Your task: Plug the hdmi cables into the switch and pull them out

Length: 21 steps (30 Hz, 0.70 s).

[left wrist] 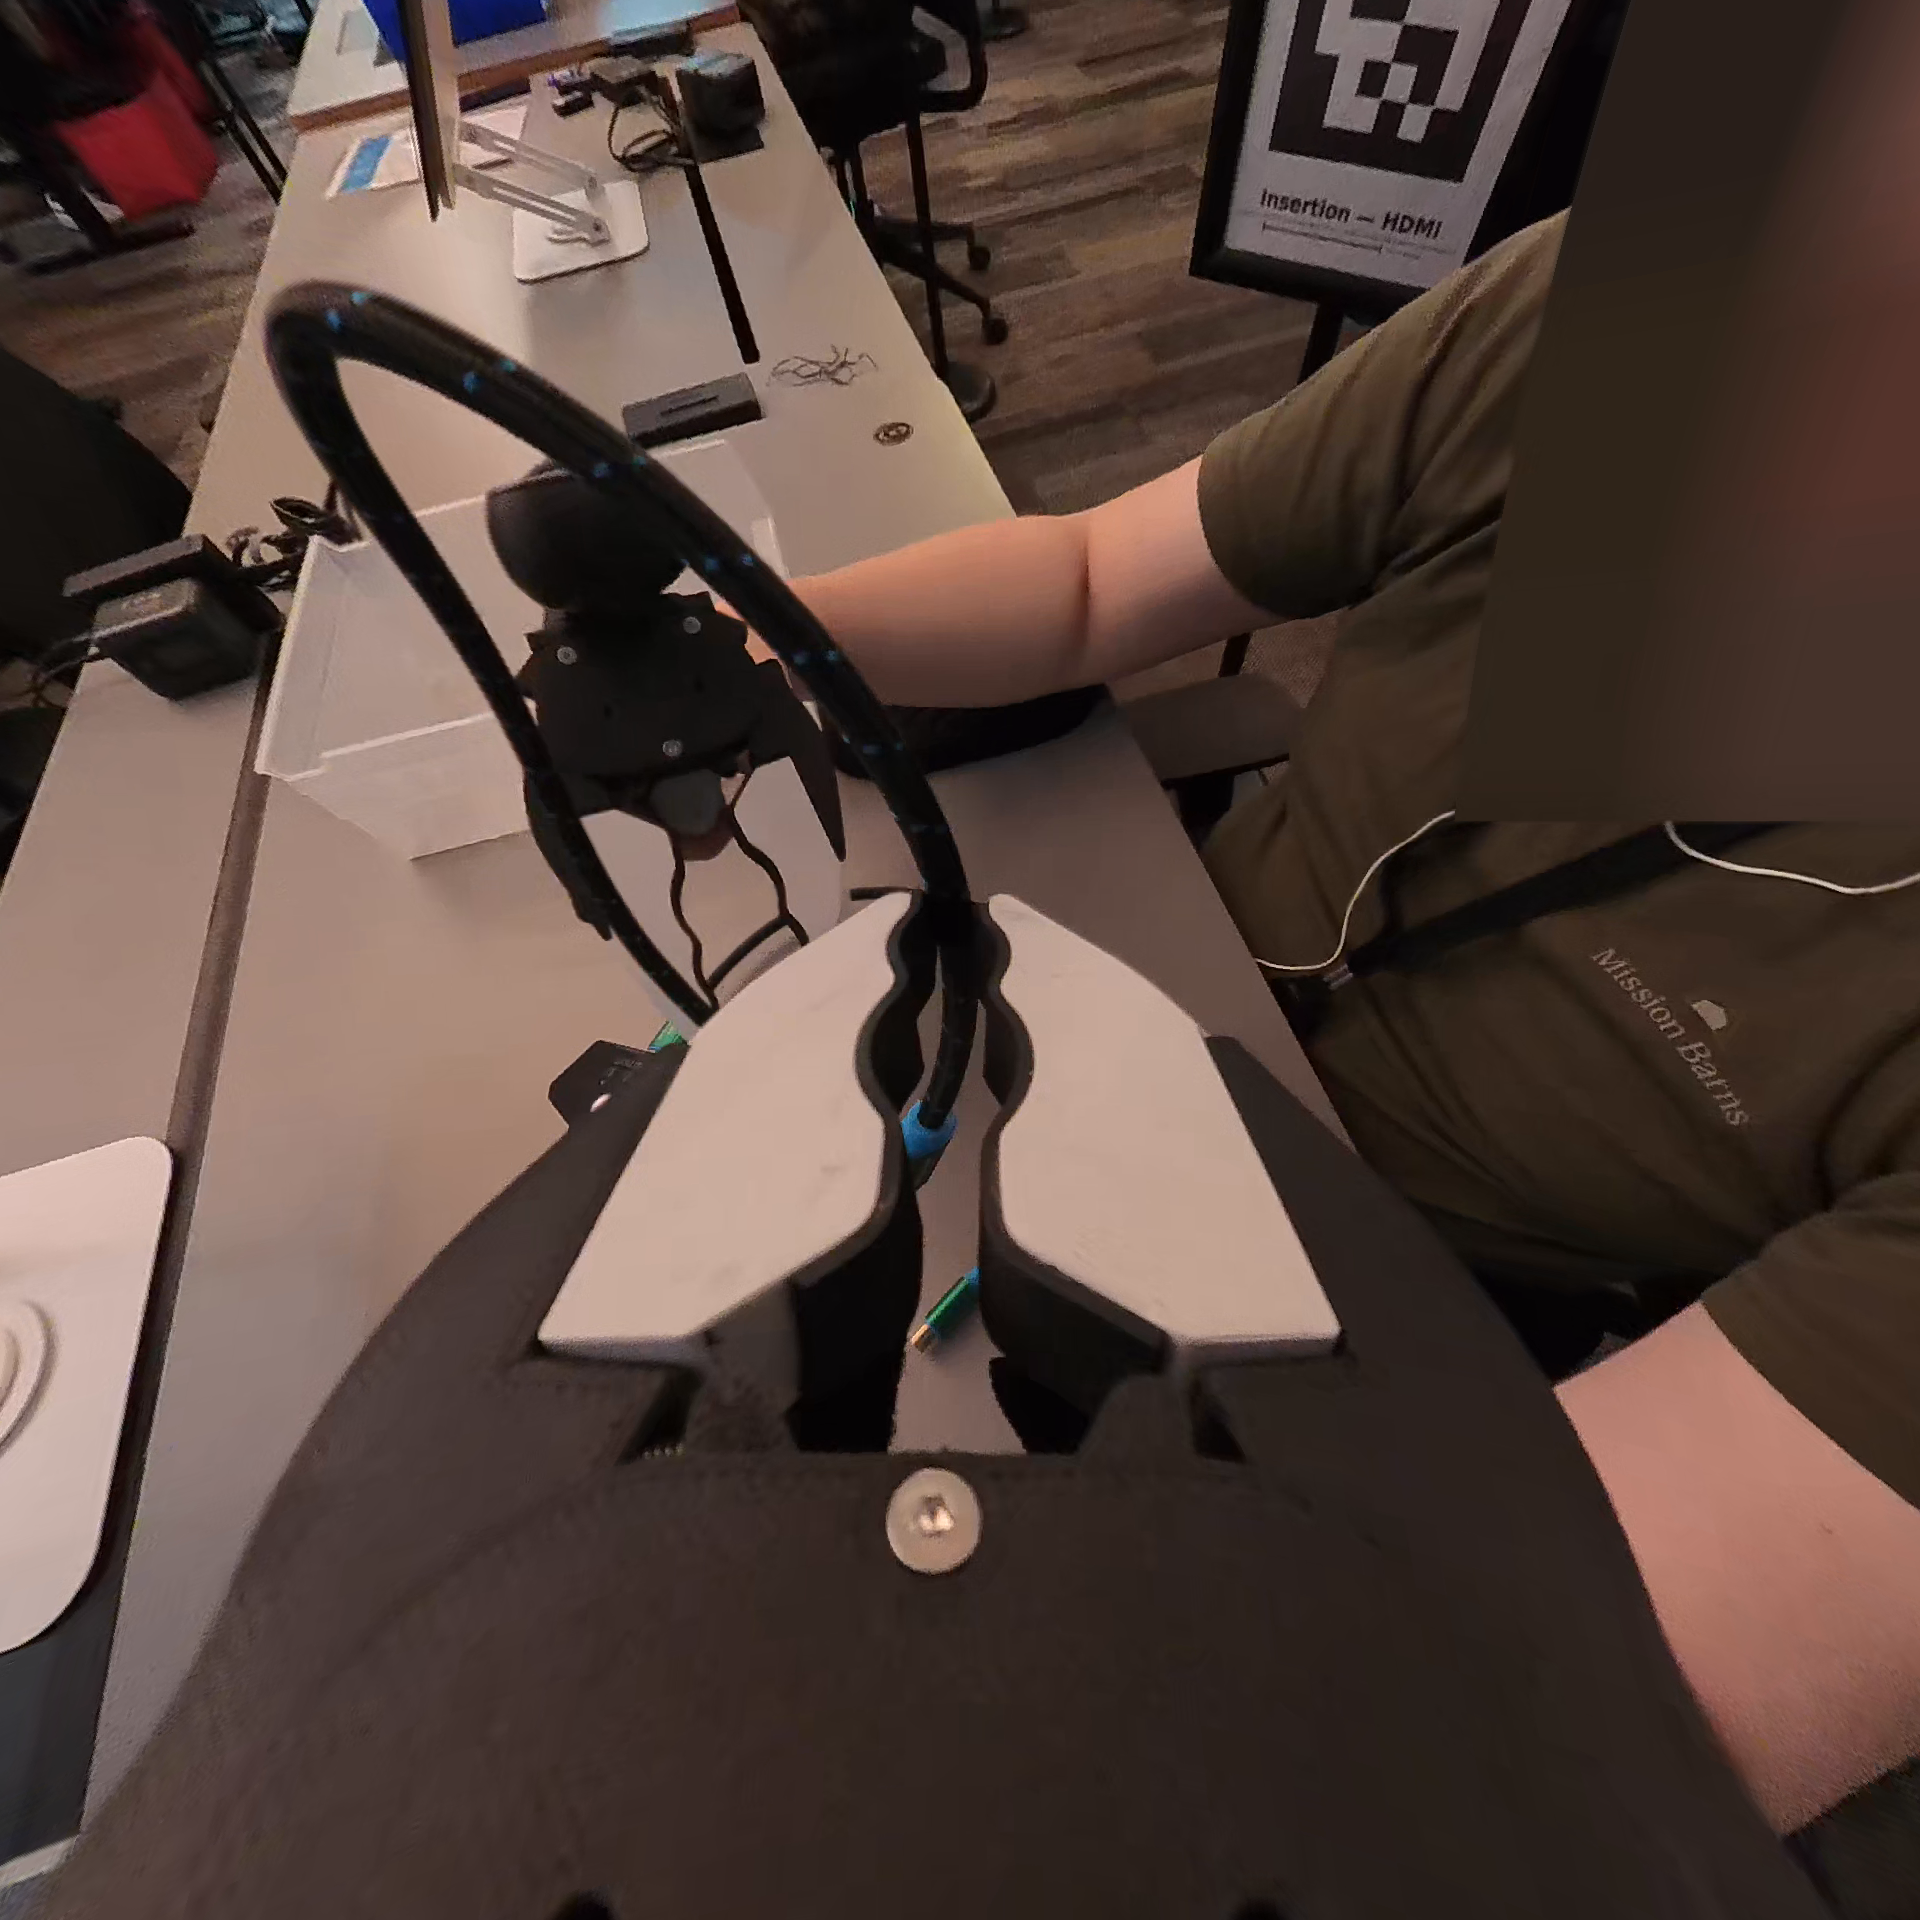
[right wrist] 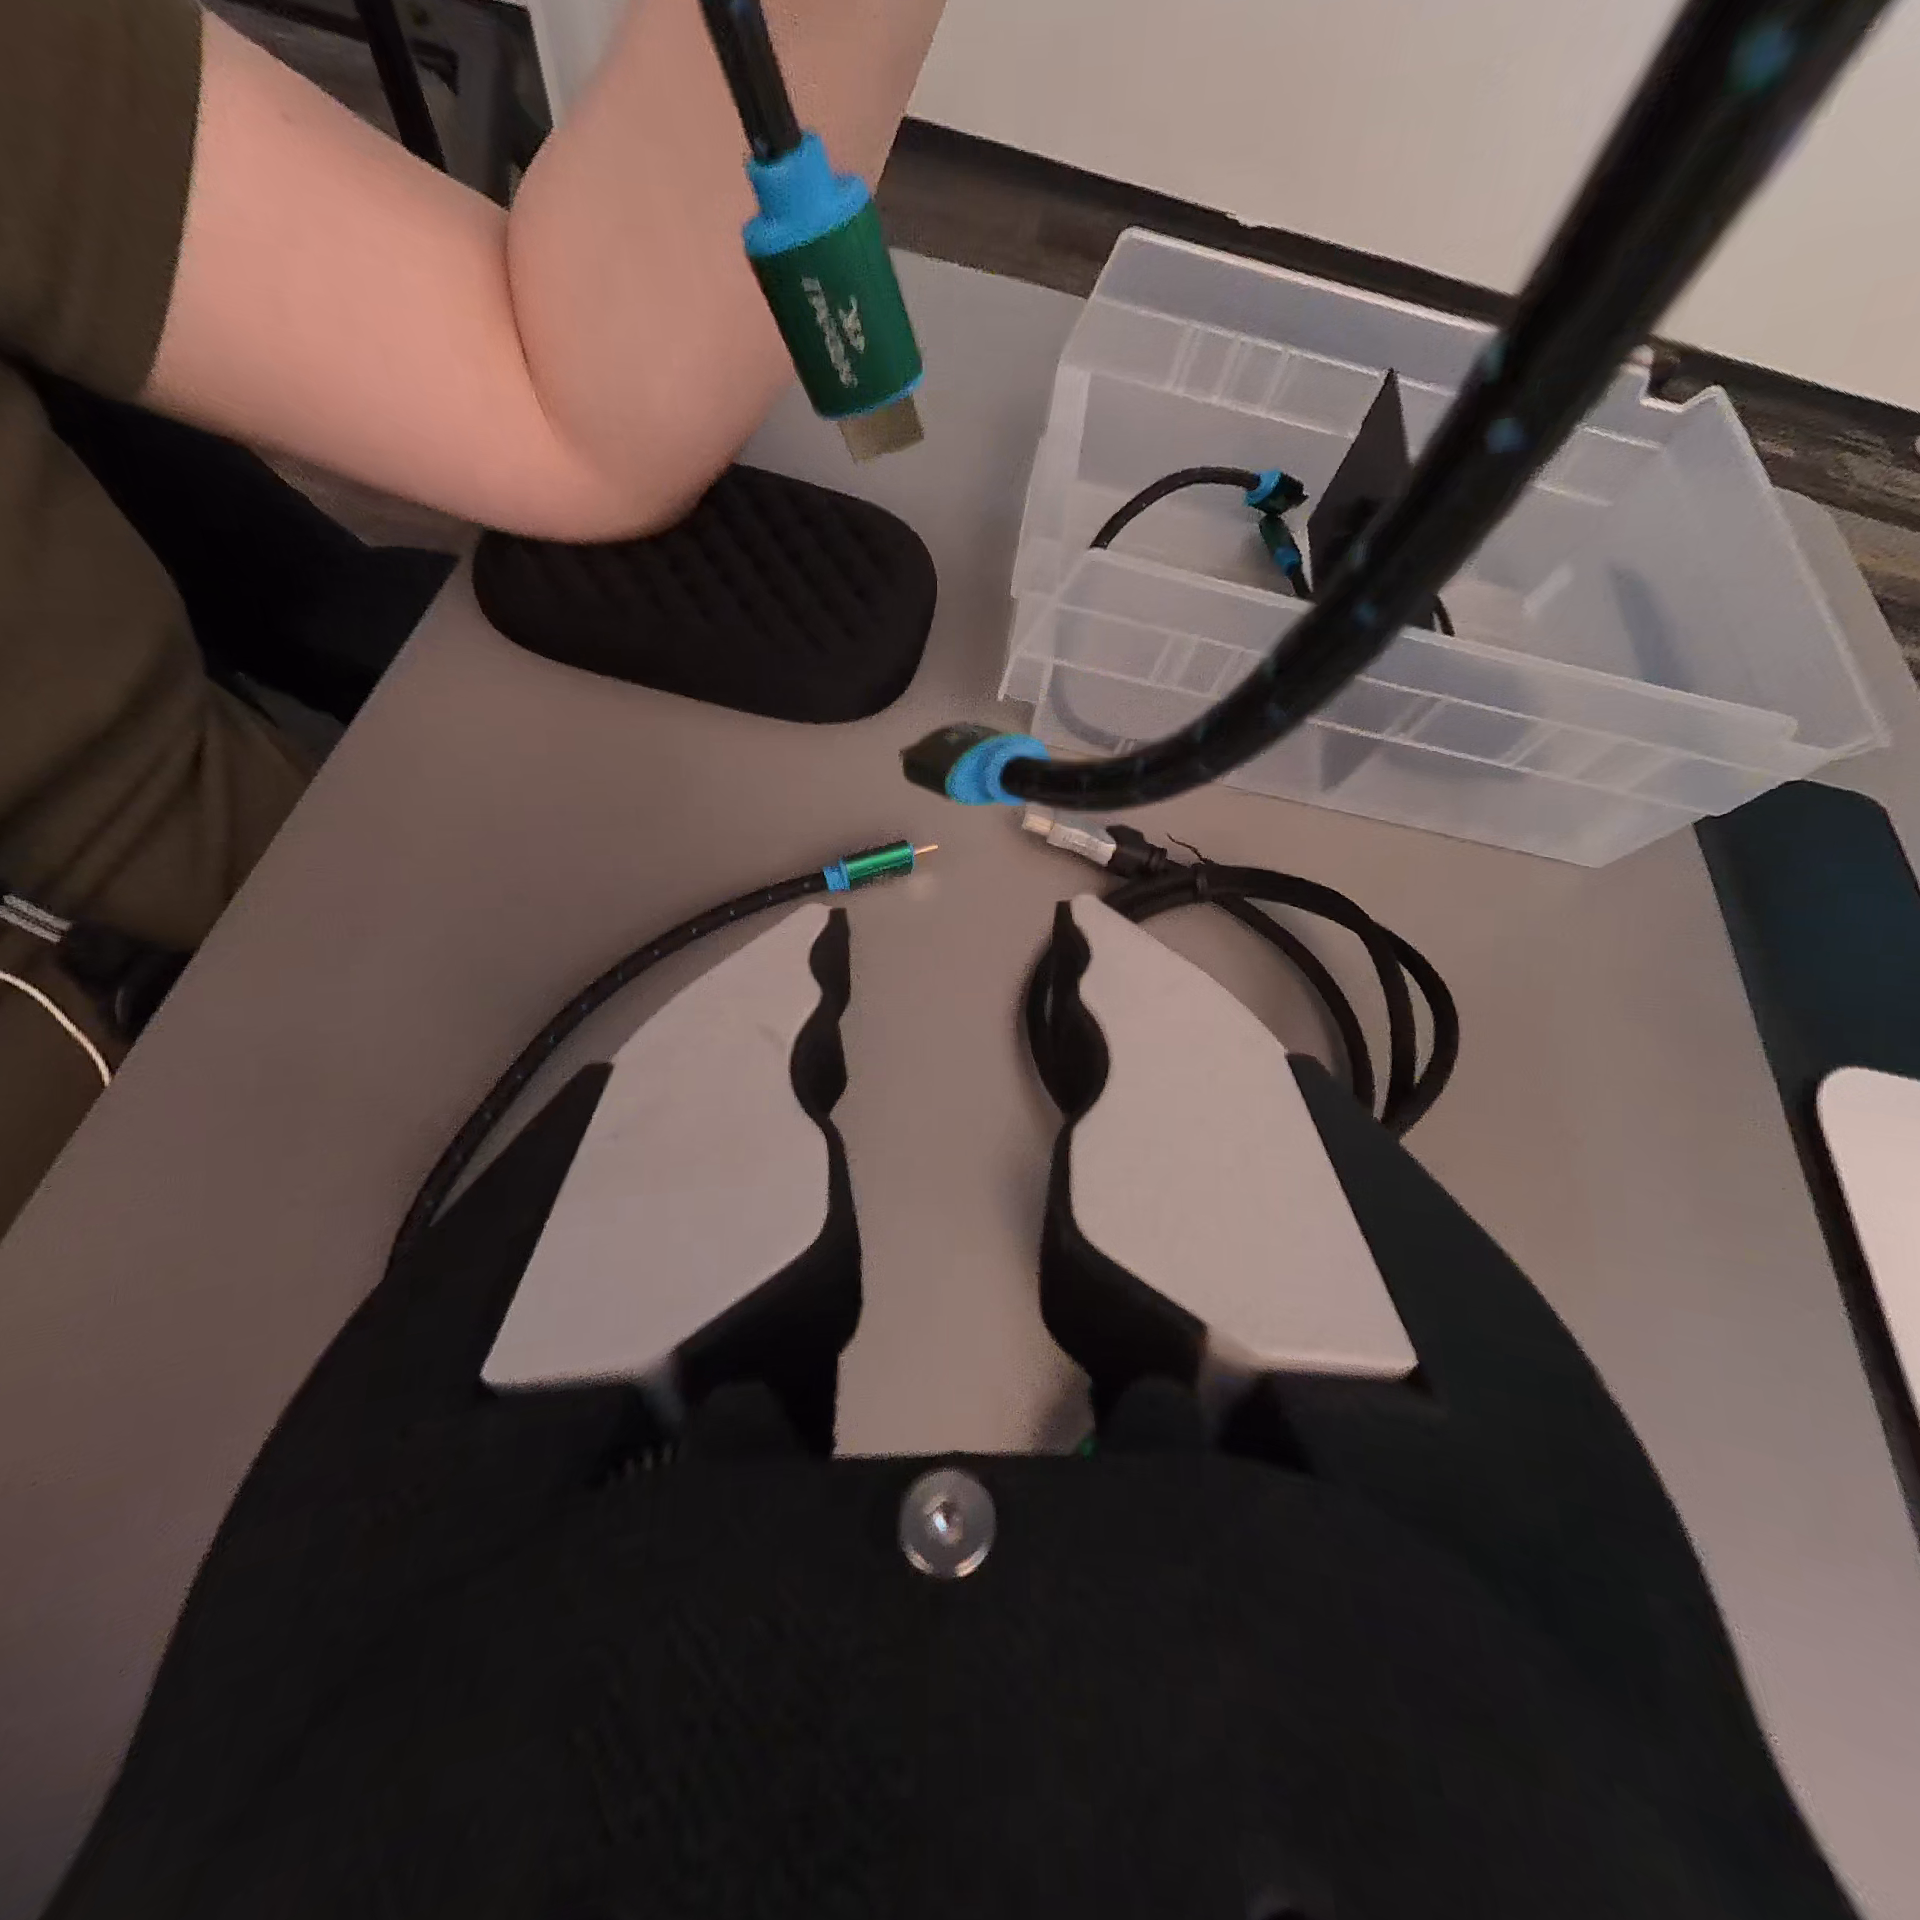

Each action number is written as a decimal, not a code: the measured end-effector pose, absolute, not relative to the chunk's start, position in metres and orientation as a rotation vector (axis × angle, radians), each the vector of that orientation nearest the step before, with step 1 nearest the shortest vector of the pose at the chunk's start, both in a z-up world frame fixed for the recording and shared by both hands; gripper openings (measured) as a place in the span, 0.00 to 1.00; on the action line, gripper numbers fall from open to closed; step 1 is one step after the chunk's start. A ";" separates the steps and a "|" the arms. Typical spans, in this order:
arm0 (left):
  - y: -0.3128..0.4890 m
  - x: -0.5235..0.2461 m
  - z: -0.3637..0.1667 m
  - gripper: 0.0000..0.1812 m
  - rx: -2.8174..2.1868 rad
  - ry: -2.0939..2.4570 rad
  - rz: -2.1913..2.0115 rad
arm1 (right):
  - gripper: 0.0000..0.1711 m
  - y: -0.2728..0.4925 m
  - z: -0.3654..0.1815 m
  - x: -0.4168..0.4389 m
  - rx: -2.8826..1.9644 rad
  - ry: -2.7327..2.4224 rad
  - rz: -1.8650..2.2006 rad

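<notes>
Cable first: my left gripper [left wrist: 948, 935] has its two grey fingers [left wrist: 774, 1122] pinched in on the black braided HDMI cable [left wrist: 582, 457], gripping just above the blue collar [left wrist: 928, 1132] of its plug. From that grip the cable arcs up and over in a big loop, then drops back toward the table [left wrist: 416, 1039] in front of my other tool.

Over on the right wrist view, that held plug hangs in the air, green body [right wrist: 847, 332] and gold tip pointing down, well above the table. My right gripper [right wrist: 948, 920] stands spread wide with nothing between its fingers, hovering low over the grey surface. Just ahead of it lie three cable ends: a slim green connector [right wrist: 878, 862] with a blue ring to the left, a dark plug with a blue collar [right wrist: 961, 769] in the middle, and a silver-tipped plug [right wrist: 1060, 836] on a coiled black cable [right wrist: 1351, 977] to the right. None of them touches the fingers.

Beyond those, a clear plastic bin [right wrist: 1403, 707] holds a black upright piece with another cable at it; I cannot tell whether that is the switch. A black ribbed pad [right wrist: 707, 592] sits left of the bin, with a person's forearm [right wrist: 468, 343] resting on it.
</notes>
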<state>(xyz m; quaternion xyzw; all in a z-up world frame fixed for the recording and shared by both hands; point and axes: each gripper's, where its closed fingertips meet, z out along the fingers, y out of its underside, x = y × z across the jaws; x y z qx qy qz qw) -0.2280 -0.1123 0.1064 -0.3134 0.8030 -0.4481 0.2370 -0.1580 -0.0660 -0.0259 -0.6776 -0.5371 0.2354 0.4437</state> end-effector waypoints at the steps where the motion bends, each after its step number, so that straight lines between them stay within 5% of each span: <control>1: -0.113 -0.226 0.105 0.04 -0.862 2.209 -1.217 | 0.22 -0.066 -0.026 -0.159 -1.683 -1.330 0.591; 21: -0.101 -0.208 0.107 0.04 -0.954 2.116 -1.193 | 0.21 -0.068 -0.028 -0.153 -1.677 -1.387 0.498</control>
